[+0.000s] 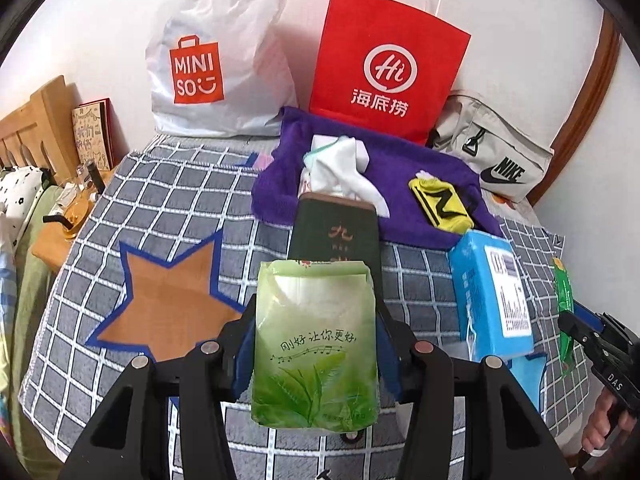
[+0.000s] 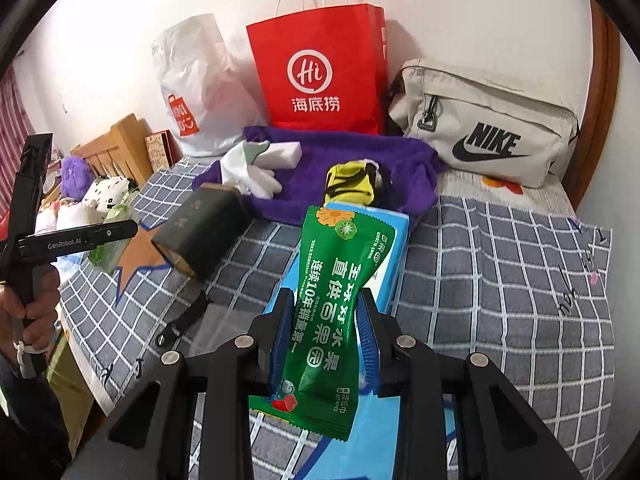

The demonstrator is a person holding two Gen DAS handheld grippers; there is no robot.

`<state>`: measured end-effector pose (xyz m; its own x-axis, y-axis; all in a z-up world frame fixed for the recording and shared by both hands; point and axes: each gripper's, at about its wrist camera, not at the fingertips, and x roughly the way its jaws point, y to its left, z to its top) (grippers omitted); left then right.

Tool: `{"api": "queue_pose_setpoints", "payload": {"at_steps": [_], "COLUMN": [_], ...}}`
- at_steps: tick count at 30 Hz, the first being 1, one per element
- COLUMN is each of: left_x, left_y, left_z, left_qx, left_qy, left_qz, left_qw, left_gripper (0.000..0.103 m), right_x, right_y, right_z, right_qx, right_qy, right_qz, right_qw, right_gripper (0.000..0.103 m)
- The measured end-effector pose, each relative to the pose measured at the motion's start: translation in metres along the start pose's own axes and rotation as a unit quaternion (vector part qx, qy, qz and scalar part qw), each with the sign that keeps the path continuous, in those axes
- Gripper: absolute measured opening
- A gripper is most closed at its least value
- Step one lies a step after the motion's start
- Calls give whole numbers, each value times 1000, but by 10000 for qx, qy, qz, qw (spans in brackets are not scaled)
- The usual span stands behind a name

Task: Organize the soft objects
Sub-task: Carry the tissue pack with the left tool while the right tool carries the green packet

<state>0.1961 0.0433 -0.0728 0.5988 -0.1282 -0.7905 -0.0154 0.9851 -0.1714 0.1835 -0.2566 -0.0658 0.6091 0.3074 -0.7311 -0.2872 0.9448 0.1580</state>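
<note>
My left gripper is shut on a light green tissue pack, held above the checked bedspread. My right gripper is shut on a dark green wet-wipe packet, pinched at its waist, over a blue tissue pack. That blue tissue pack also shows at the right of the left wrist view, with the right gripper beside it. On a purple towel lie white socks and a yellow-black sock. A dark green box lies in front of the towel.
Against the wall stand a white Miniso bag, a red paper bag and a grey Nike pouch. The checked bedspread has an orange star patch. A wooden headboard and bedside clutter sit left.
</note>
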Motion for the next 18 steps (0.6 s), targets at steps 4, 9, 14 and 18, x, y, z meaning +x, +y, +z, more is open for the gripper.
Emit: {"api": "queue_pose_setpoints", "payload": {"at_steps": [4, 9, 14, 18], "left_x": [1, 4, 7, 8], "left_y": [-2, -7, -13, -18], "left_z": [10, 19, 28, 35], "left_qx": [8, 88, 158, 217], "left_qy": [-45, -49, -30, -41], "left_qz": [-20, 14, 30, 24], "left_qw": [10000, 9999, 9999, 9998], "left_gripper": [49, 49, 49, 49], "right_x": [3, 6, 9, 13], "right_y": [-1, -3, -6, -8], "right_z": [12, 25, 37, 46], "right_qx": [-20, -10, 3, 49], "right_qy": [-24, -57, -100, -135], "right_qz": [-15, -38, -50, -46], "right_qw": [10000, 10000, 9999, 9999], "right_gripper": [32, 32, 32, 32]}}
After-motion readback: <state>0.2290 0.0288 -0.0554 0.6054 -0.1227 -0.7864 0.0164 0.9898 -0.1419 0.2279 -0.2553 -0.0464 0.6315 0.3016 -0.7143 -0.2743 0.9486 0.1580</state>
